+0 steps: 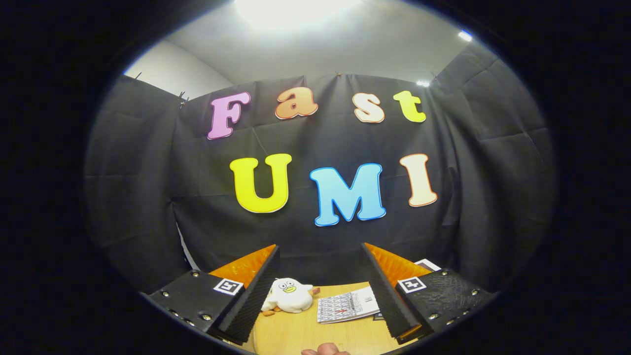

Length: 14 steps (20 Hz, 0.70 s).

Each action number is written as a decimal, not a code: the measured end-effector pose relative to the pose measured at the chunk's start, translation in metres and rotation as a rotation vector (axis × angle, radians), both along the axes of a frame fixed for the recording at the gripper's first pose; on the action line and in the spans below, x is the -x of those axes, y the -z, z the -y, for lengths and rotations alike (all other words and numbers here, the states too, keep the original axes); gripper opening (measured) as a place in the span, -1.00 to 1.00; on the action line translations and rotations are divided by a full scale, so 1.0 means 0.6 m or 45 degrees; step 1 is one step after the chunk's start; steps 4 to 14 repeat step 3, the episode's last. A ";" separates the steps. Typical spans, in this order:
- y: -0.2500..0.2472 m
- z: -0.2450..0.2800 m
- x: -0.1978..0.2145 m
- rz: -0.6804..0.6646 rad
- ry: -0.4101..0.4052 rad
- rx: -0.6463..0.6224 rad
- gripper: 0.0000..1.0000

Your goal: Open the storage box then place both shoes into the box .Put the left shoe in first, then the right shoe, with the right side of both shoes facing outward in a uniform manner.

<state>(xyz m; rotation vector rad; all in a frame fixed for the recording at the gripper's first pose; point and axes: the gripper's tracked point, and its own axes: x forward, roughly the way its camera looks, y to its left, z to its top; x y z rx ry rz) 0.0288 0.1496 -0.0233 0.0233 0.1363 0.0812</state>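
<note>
Wooden table between wide-apart gripper fingers, perhaps plush duck.

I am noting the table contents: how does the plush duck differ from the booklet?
The plush duck is white, rounded and soft; the booklet is flat, printed paper. The duck sits close to one finger, the booklet nearer the other. Both rest on the wooden table, ahead of the open gripper, between its fingers.

Between your spread tongs, on the bench: toy left, booklet just beside it right
</note>
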 end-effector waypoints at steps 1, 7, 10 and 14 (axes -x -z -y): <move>0.001 0.007 0.004 0.000 0.013 0.012 0.97; 0.002 0.020 0.013 0.009 0.044 0.046 0.97; 0.002 0.020 0.013 0.009 0.044 0.046 0.97; 0.002 0.020 0.013 0.009 0.044 0.046 0.97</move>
